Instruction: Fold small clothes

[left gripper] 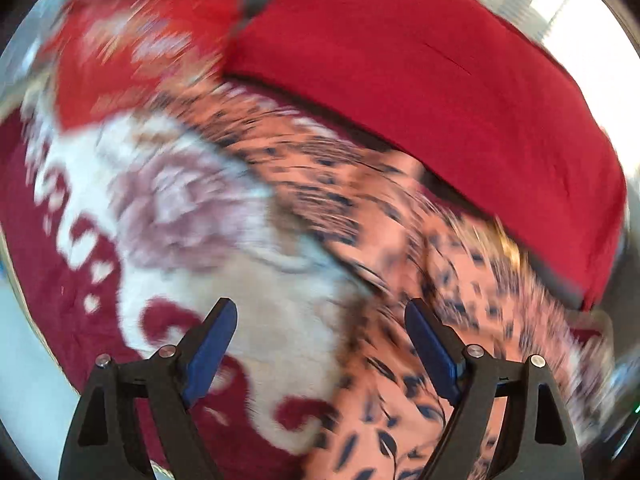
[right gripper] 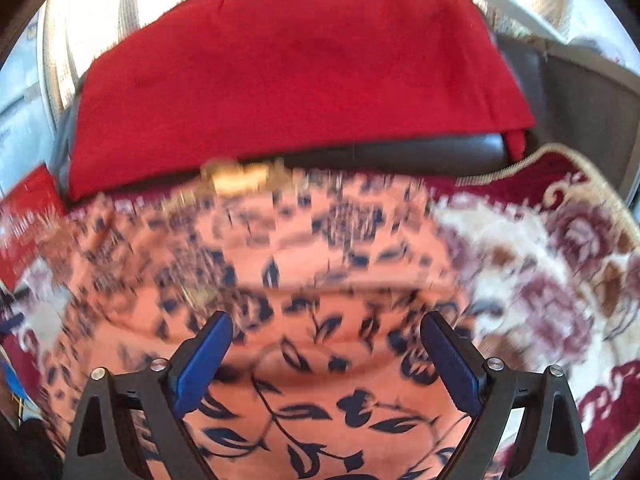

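A peach garment (left gripper: 360, 200) printed with dark blue leaves lies spread on a maroon and cream floral rug (left gripper: 260, 312). My left gripper (left gripper: 320, 306) is open above the rug at the garment's left edge, with nothing between its blue pads (left gripper: 212, 344). In the right wrist view the same garment (right gripper: 300, 280) fills the middle. My right gripper (right gripper: 326, 318) hovers open over it, and its pads (right gripper: 200, 356) hold no cloth. A golden patch (right gripper: 240, 176) shows at the garment's far edge. Both views are blurred.
A red cloth (right gripper: 280, 80) drapes over a dark cushion (right gripper: 400, 152) just beyond the garment; the red cloth (left gripper: 420, 80) also shows in the left wrist view. A red patterned item (left gripper: 120, 52) lies at far left. The rug (right gripper: 540, 280) extends right to its fringed border (right gripper: 520, 164).
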A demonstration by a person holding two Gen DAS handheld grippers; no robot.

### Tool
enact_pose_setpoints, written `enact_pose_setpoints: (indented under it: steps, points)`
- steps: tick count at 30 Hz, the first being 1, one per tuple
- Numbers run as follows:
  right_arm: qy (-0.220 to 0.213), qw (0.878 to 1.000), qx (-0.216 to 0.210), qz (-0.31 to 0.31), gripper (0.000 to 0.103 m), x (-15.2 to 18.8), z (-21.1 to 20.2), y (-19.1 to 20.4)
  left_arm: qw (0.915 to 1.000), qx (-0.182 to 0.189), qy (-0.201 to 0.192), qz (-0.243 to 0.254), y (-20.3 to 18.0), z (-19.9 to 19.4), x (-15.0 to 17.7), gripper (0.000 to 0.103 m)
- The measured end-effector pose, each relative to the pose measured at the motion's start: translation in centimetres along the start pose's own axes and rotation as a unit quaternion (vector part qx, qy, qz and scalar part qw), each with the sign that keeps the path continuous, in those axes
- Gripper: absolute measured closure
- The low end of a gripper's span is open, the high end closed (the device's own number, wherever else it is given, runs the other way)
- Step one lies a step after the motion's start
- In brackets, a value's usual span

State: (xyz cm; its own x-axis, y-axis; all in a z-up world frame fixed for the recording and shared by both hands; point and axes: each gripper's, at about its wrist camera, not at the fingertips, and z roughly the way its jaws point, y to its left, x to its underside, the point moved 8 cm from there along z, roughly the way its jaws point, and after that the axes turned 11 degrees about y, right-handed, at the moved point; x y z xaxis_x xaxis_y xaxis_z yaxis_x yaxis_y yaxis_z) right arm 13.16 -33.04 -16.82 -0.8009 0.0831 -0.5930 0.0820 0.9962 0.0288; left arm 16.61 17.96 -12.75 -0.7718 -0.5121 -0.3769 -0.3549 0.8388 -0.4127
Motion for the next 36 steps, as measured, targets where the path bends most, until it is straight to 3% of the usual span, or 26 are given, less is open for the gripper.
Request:
enact_pose_setpoints:
  steps: [1, 3, 5, 9, 13, 18, 21, 23, 25, 26, 27, 29, 31, 34, 36]
  points:
    - [0.012, 1.0, 0.003, -0.003, 0.007, 0.7, 1.2, 0.0, 0.9982, 0.021, -0.003, -0.056, 2.4, 0.0, -1.2, 0.017]
    - [0.033, 0.999, 0.01, -0.006, 0.004, 2.4, 3.9, -0.4, 0.9914, 0.049, -0.01, -0.121, 5.5, 0.3, -2.9, 0.017]
    - [-0.021, 1.0, 0.006, -0.006, 0.002, 3.0, 3.4, -0.5, 0.9842, 0.063, -0.016, -0.165, 8.1, 0.5, -5.3, 0.017]
    - [-0.023, 1.0, 0.006, -0.003, 0.0, 3.2, 3.7, -0.4, 0.9783, 0.074, -0.035, -0.191, 10.7, 1.2, -10.5, 0.017]
    - [-0.03, 1.0, 0.005, -0.002, 0.0, 3.1, 3.7, -0.4, 0.9682, 0.113, -0.019, -0.223, 11.3, 4.2, -15.1, 0.017]
    - [-0.033, 0.999, 0.004, -0.003, 0.0, 3.1, 3.6, -0.4, 0.9619, 0.114, -0.005, -0.248, 12.1, 7.8, -18.4, 0.018]
    - [-0.034, 0.999, 0.004, -0.003, 0.0, 3.1, 3.6, -0.4, 0.9645, 0.11, -0.009, -0.24, 11.9, 8.2, -19.5, 0.018]
    - [-0.035, 0.999, 0.003, -0.003, 0.0, 3.1, 3.6, -0.5, 0.9665, 0.101, -0.007, -0.236, 11.9, 8.7, -20.1, 0.028]
    - [-0.036, 0.999, 0.003, -0.003, 0.0, 3.1, 3.6, -0.5, 0.9715, 0.071, 0.012, -0.226, 12.4, 9.8, -20.4, 0.079]
    - [-0.035, 0.999, 0.003, -0.002, 0.0, 3.1, 3.6, -0.5, 0.973, 0.042, 0.029, -0.225, 13.1, 10.6, -20.5, 0.091]
    - [-0.035, 0.999, 0.003, -0.002, 0.0, 3.1, 3.6, -0.4, 0.9726, 0.032, 0.033, -0.228, 13.5, 10.8, -20.7, 0.096]
    - [-0.036, 0.999, 0.003, -0.002, 0.0, 3.1, 3.6, -0.4, 0.9738, 0.022, 0.035, -0.224, 13.3, 10.5, -21.4, 0.098]
    - [-0.036, 0.999, 0.001, -0.002, 0.0, 3.1, 3.6, -0.5, 0.9831, -0.017, 0.01, -0.182, 11.6, 8.9, -22.4, 0.098]
    - [-0.036, 0.999, 0.0, -0.001, 0.0, 3.1, 3.6, -0.5, 0.9953, -0.047, -0.069, -0.05, 3.6, 3.7, -23.5, 0.099]
    - [-0.036, 0.999, 0.0, -0.001, 0.0, 3.1, 3.6, -0.5, 0.9925, -0.038, -0.114, 0.024, -2.4, 0.6, -22.8, 0.099]
